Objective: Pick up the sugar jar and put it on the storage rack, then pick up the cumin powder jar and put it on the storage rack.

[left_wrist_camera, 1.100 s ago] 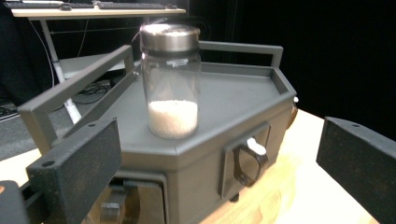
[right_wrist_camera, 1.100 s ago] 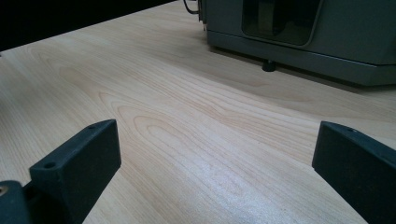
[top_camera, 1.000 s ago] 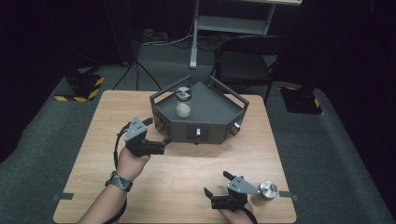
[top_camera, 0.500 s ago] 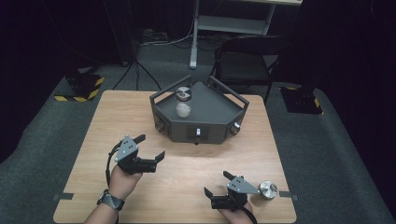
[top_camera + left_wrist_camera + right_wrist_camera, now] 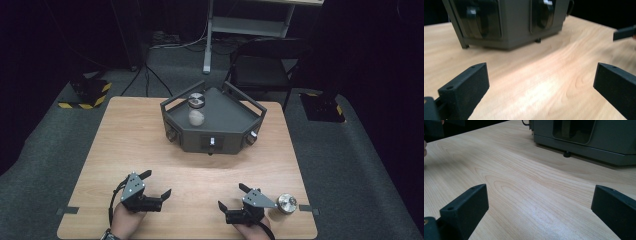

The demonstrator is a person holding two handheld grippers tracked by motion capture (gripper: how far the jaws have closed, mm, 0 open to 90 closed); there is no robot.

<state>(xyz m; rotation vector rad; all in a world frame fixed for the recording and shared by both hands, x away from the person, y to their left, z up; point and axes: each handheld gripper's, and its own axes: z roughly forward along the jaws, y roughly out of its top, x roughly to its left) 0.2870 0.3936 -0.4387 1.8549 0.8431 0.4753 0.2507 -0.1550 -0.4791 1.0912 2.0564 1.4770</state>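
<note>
Two grippers spread wide and empty — right gripper point(image 5: 233, 197) nearer the jar point(image 5: 284, 205), standing upright just to its right.

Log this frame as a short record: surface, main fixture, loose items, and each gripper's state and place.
surface: wooden table
fixture: dark angular scale, at the table's far middle
on fixture: jar with metal lid
loose item: second jar, near edge, just right of the right gripper
left gripper: open, holding nothing, near-left
right gripper: open, holding nothing, near-right
</note>
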